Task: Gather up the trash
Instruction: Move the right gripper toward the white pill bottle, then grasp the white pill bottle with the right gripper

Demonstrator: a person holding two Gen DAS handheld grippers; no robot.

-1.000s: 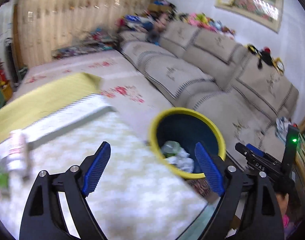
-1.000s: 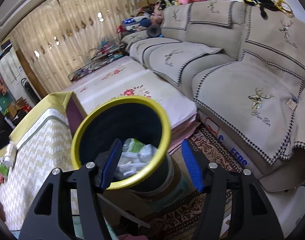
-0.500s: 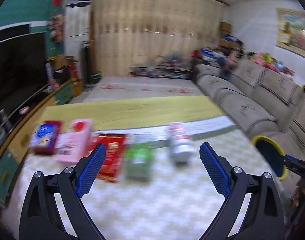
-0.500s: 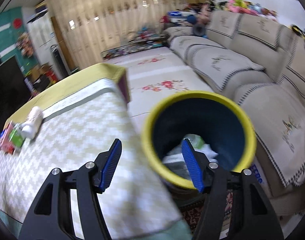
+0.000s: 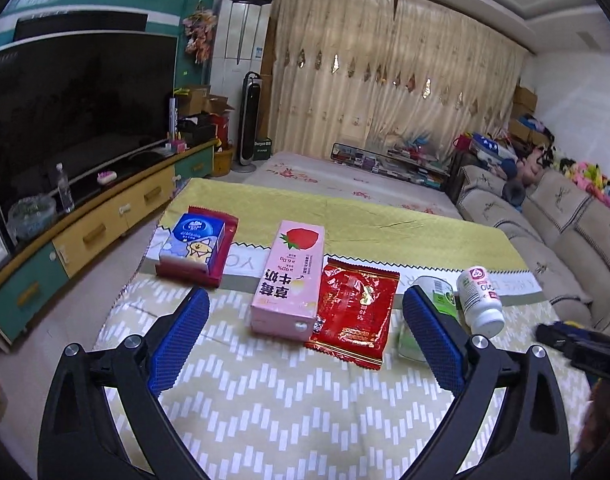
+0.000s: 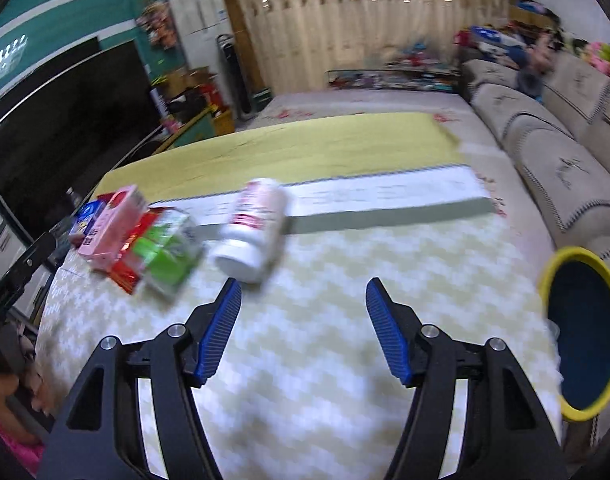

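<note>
Trash lies in a row on the table (image 5: 289,412): a blue tissue pack (image 5: 195,242) on a dark red box, a pink strawberry milk carton (image 5: 291,278), a red snack packet (image 5: 355,312), a green-and-white carton (image 5: 437,304) and a white bottle (image 5: 479,300) on its side. My left gripper (image 5: 303,334) is open and empty, just short of the pink carton and red packet. My right gripper (image 6: 303,326) is open and empty over the table, near the white bottle (image 6: 253,230) and green carton (image 6: 169,250). A yellow-rimmed dark blue bin (image 6: 583,332) stands at the table's right edge.
A beige sofa (image 5: 565,224) runs along the right. A TV (image 5: 73,112) on a low yellow and green cabinet (image 5: 85,232) stands at the left. A floral mat (image 5: 345,184) lies beyond the table, before the curtains. The other gripper (image 5: 577,344) shows at right.
Both grippers have swung left, away from the bin and toward the row of trash on the table. Both stay open and empty.
</note>
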